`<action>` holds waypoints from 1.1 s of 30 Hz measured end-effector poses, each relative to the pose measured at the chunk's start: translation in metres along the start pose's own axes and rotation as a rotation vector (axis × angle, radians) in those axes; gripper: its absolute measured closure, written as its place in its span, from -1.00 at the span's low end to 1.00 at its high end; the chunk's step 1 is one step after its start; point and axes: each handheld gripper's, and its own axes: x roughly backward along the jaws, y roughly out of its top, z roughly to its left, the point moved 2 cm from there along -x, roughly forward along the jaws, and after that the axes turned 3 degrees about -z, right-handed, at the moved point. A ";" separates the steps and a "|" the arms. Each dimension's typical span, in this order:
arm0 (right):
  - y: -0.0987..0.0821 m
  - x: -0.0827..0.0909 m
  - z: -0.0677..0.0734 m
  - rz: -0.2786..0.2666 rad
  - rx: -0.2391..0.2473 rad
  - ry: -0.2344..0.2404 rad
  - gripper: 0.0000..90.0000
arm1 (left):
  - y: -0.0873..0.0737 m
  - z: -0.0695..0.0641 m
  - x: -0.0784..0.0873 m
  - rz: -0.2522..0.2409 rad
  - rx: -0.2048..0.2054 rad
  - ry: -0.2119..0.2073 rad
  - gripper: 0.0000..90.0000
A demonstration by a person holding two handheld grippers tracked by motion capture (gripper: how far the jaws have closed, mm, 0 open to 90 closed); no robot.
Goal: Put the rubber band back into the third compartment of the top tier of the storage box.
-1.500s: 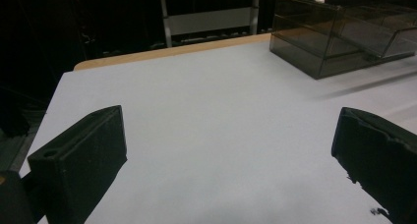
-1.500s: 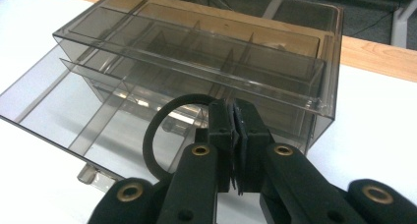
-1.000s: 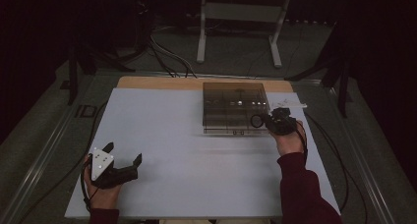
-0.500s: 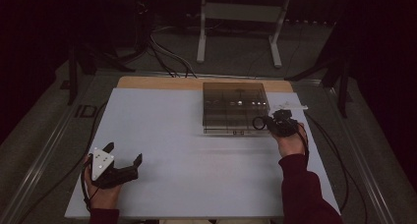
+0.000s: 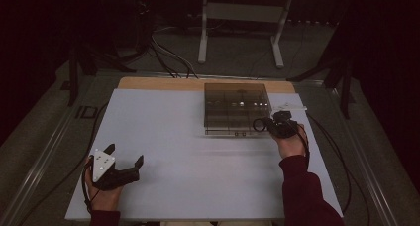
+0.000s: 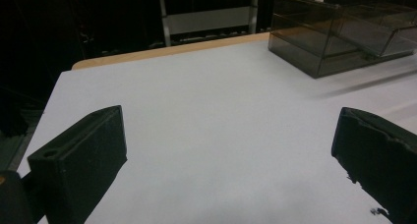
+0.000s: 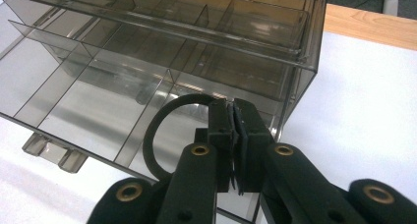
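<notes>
A smoky clear plastic organiser box (image 5: 236, 102) stands at the table's far middle, its lower drawer (image 7: 88, 96) pulled out and split into several compartments. My right gripper (image 7: 233, 111) is shut on a thin black ring (image 7: 152, 126), which sticks out to the left of the jaws above the drawer's right front compartment. In the high view the right gripper (image 5: 275, 124) and the black ring (image 5: 253, 124) sit at the box's front right corner. My left gripper (image 5: 125, 154) rests open near the table's front left, nothing between its jaws (image 6: 228, 150).
The white table top (image 5: 188, 161) has a wooden strip (image 5: 158, 83) along its far edge. Cables (image 5: 168, 57) and a metal stand (image 5: 237, 18) lie on the floor beyond. The organiser box (image 6: 344, 32) shows far right in the left gripper view.
</notes>
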 end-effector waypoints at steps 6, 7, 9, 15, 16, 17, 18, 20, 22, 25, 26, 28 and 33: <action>0.000 -0.003 0.002 0.010 0.001 0.000 0.94 | 0.000 0.000 0.000 0.002 -0.002 -0.001 -0.98; 0.000 -0.004 0.002 0.012 0.000 0.002 0.94 | 0.000 0.000 0.000 0.002 -0.002 -0.001 -0.98; -0.001 -0.005 0.002 0.016 0.000 0.003 0.94 | 0.000 0.000 0.000 0.001 -0.002 -0.001 -0.98; -0.002 -0.008 0.002 0.028 -0.003 0.010 0.81 | 0.000 0.000 0.000 0.001 -0.001 -0.003 -0.98; -0.002 -0.008 0.001 0.027 -0.004 0.010 0.75 | 0.000 0.000 0.000 0.000 -0.001 -0.003 -0.98; -0.002 -0.008 0.001 0.026 -0.006 0.011 0.67 | 0.000 0.000 0.000 0.000 -0.001 -0.003 -0.98; -0.001 -0.007 0.001 0.023 -0.007 0.010 0.60 | 0.000 0.000 0.000 0.001 -0.001 -0.003 -0.98; -0.001 -0.007 0.002 0.020 -0.007 0.009 0.54 | 0.000 0.000 0.000 0.001 -0.002 -0.004 -0.98; 0.000 -0.004 0.002 0.004 -0.002 0.019 0.36 | 0.000 0.000 0.000 0.001 -0.001 -0.005 -0.98; 0.002 -0.001 0.005 -0.024 0.005 0.046 0.15 | 0.000 -0.001 -0.001 0.001 -0.002 -0.005 -0.98; 0.002 0.000 0.005 -0.034 0.007 0.050 0.10 | 0.000 -0.001 -0.001 0.001 -0.002 -0.005 -0.98; 0.003 0.001 0.006 -0.043 0.008 0.054 0.05 | 0.000 -0.001 -0.001 0.001 -0.003 -0.005 -0.98; 0.007 0.007 0.009 -0.091 0.025 0.046 -0.25 | 0.000 -0.001 -0.001 0.002 -0.004 -0.007 -0.98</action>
